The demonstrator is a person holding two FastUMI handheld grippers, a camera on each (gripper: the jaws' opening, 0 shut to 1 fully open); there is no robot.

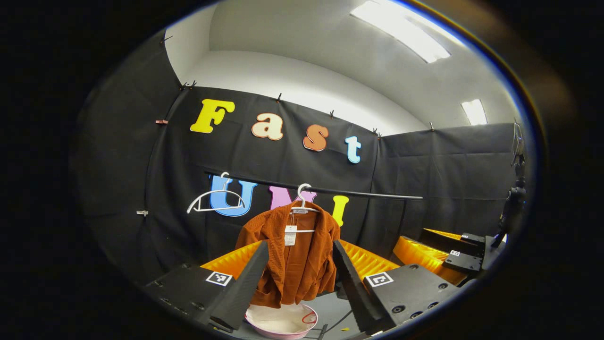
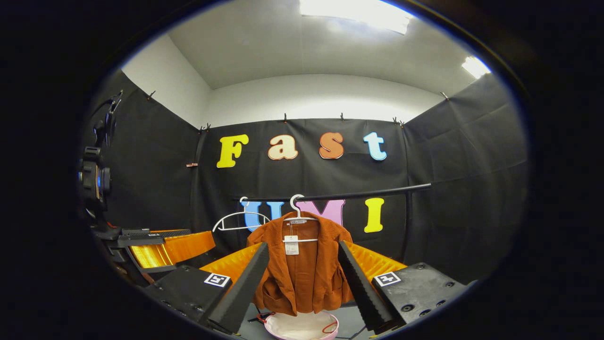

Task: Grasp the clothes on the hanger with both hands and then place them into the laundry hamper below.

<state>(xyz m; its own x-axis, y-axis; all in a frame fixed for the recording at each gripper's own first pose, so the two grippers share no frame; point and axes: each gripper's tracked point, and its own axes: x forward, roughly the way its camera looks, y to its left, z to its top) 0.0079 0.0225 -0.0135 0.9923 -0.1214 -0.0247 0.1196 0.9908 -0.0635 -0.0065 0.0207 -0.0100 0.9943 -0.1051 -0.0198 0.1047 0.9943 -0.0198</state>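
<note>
A black horizontal rail (image 2: 339, 195) spans the far side of the booth. From it hangs the rust-orange ribbed jacket (image 2: 302, 264) on a white plastic hanger (image 2: 298, 215); a second, bare white hanger (image 2: 238, 219) hangs just to its left. Directly below the jacket stands the round pink-rimmed laundry hamper with a pale lining (image 2: 302, 327). I hold both tools short of the garment: the left gripper (image 1: 299, 278) and the right gripper (image 2: 302, 283) each have their fingers spread wide apart, gripping nothing, the jacket framed between them but farther off. A small paper tag (image 2: 291, 245) hangs at the collar. To do this step well, I judge each gripper should advance to its own shoulder of the jacket, close on cloth and not on hanger, then lift the jacket clear before lowering it.
</note>
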